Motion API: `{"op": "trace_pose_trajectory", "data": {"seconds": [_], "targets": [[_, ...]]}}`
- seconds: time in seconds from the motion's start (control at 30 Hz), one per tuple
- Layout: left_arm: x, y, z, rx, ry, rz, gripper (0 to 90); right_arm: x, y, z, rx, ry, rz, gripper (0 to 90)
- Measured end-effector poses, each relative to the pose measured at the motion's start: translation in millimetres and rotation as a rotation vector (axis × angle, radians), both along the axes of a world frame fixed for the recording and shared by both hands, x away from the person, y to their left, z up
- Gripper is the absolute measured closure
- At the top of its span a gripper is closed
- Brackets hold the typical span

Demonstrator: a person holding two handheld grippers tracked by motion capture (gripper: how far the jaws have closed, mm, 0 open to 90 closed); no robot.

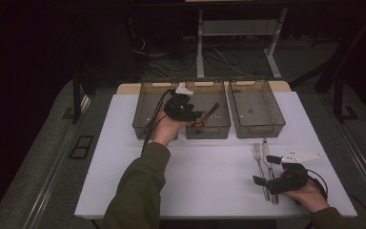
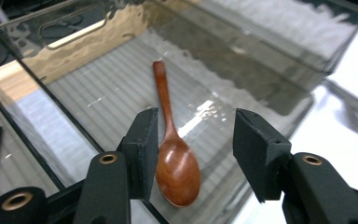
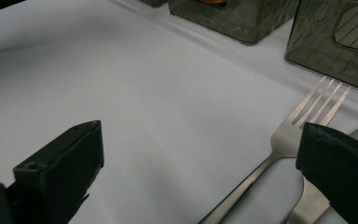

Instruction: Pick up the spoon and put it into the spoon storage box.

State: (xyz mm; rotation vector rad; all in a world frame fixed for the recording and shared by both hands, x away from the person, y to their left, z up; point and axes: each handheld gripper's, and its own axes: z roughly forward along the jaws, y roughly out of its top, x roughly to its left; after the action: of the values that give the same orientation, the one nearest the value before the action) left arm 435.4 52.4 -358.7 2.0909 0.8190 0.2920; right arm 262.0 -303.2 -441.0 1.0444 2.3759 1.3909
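Reddish-brown spoon (image 2: 177, 163); seemingly smoky-grey bins (image 1: 257, 112).

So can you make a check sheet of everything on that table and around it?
Surface: white table top, bare in the middle.
Job's things: wooden spoon in the middle bin, between the left claw's open jaws, close to one pad.
Clutter: fork and knife lying by the right claw; left bin and right bin.
Claws: left claw open over the spoon; right claw open, fork between the jaws.
Cables: black cable trailing from the left claw.
Surroundings: dark floor, white desk legs behind.
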Motion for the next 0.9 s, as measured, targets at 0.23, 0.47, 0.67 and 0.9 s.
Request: {"op": "trace_pose_trajectory", "data": {"seconds": [0.23,0.47,0.67,0.9], "targets": [[-18.1,11.6,5.6,-0.044,-0.017,-0.057,42.9,-0.1,0.6,-0.3,-0.001,0.003,0.001,0.2],[-45.6,23.4,0.8,-0.064,-0.053,-0.097,38.4,0.0,0.9,-0.3,-0.003,0.005,-0.002,0.2],[-72.5,35.7,-9.6,-0.069,-0.066,-0.106,34.1,-1.2,1.3,-0.1,-0.002,0.012,-0.002,0.2],[-98.5,52.3,-27.6,-0.089,-0.065,-0.099,27.7,-0.7,1.2,-0.6,-0.007,0.004,-0.003,0.2]]}}
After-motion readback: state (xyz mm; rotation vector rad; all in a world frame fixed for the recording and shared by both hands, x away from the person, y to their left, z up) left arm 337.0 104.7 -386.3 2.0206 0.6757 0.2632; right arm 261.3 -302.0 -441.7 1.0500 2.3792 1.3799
